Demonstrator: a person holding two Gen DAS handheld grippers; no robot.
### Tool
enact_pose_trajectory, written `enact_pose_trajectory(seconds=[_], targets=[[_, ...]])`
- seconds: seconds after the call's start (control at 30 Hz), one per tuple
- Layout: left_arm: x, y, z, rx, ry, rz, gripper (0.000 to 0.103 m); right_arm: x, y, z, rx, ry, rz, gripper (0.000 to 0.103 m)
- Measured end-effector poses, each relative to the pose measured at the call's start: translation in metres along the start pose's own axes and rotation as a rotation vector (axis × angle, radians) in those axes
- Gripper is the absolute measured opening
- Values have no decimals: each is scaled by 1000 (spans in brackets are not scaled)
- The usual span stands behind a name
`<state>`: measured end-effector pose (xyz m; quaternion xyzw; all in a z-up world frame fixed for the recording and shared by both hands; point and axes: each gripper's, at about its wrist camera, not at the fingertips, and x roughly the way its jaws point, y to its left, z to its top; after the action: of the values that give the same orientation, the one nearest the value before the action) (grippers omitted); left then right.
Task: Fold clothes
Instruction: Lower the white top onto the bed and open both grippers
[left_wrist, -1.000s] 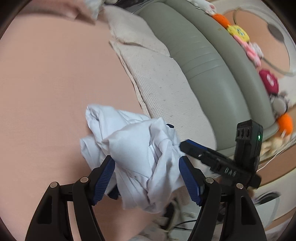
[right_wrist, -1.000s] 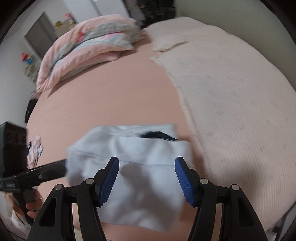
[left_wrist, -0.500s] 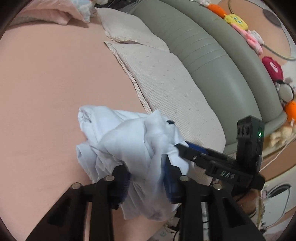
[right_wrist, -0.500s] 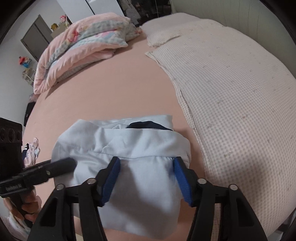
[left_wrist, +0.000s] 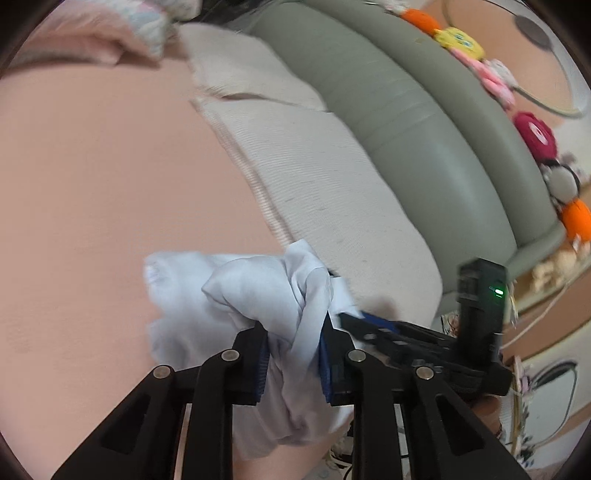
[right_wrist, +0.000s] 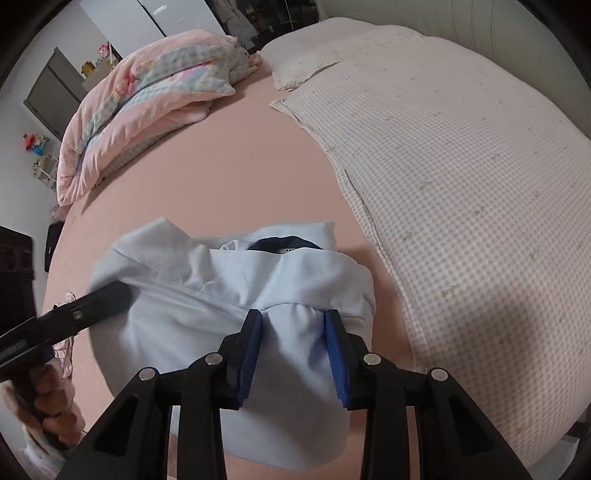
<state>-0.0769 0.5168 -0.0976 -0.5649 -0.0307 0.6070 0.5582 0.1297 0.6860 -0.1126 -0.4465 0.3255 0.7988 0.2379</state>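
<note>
Light-blue garment (left_wrist: 258, 295) lies crumpled on the pink bed sheet (left_wrist: 92, 184), beside a checked pillow (left_wrist: 332, 192) in the left wrist view. The left gripper (left_wrist: 293, 354) has just been closing; its blue pads pinch a bunched fold of the cloth.

From the right wrist, the same garment (right_wrist: 207, 295) sits near the bed's edge. The right gripper (right_wrist: 293, 354) has just been closing too, its fingers (right_wrist: 251, 350) squeezing a gathered fold between them.
</note>
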Motion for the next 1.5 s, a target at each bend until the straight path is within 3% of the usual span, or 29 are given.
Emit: enact_pose_trajectory(seconds=[0.13, 0.33, 0.43, 0.57, 0.63, 0.67, 0.77, 0.8, 0.97, 1.07, 1.2, 1.5], targets=[[-2, 31, -13, -116, 23, -51, 20, 4, 4, -2, -2, 9, 11, 34], [4, 36, -19, -130, 9, -50, 21, 12, 13, -3, -46, 24, -47, 35], [7, 43, -24, -136, 0, -29, 23, 16, 13, -3, -42, 29, -44, 38], [1, 50, -30, -159, 13, -55, 25, 17, 19, -3, -66, 34, -43, 42], [-1, 44, -29, -131, 29, -35, 32, 16, 22, -4, -80, 34, -54, 44], [-2, 40, -28, -112, 26, -6, 42, 16, 23, -5, -88, 35, -60, 46], [-8, 25, -24, -56, 7, 74, 57, 9, 23, -7, -67, 11, -100, 62], [-10, 22, -23, -49, 8, 84, 58, 7, 23, -8, -51, 2, -110, 66], [-27, 8, -23, -13, -18, 100, 60, -13, 18, -14, 35, -20, -57, 66], [-40, -4, -24, 26, -42, 118, 67, -28, 27, -18, 17, -44, -83, 66], [-50, -26, -29, 92, -50, 159, 68, -52, 45, -25, -15, -87, -97, 66], [-86, -61, -66, 120, -64, 214, 71, -108, 79, -51, -35, -160, -92, 68]])
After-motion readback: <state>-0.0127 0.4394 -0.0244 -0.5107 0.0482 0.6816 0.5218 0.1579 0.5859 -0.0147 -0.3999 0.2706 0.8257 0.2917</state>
